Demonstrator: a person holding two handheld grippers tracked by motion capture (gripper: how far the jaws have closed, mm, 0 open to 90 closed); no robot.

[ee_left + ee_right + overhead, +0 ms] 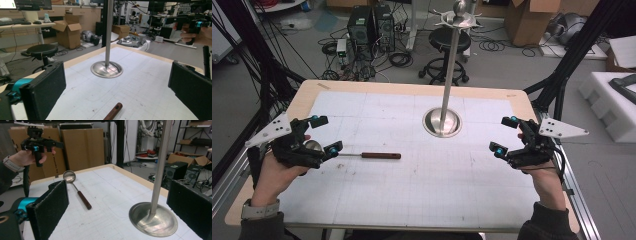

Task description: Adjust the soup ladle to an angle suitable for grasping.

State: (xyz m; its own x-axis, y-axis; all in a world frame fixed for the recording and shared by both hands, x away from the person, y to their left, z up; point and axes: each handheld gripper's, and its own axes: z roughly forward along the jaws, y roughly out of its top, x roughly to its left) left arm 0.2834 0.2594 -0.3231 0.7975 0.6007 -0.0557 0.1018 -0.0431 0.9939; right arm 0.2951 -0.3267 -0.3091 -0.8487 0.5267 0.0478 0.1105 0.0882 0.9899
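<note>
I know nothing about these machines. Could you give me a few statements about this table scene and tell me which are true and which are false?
1. The ladle lies flat on the table. True.
2. The left gripper is clamped on the ladle's handle. False: its jaws stand open, nothing between them.
3. The metal stand is upright on a round base. True.
4. The right gripper holds a cup. False: it is open and empty.
</note>
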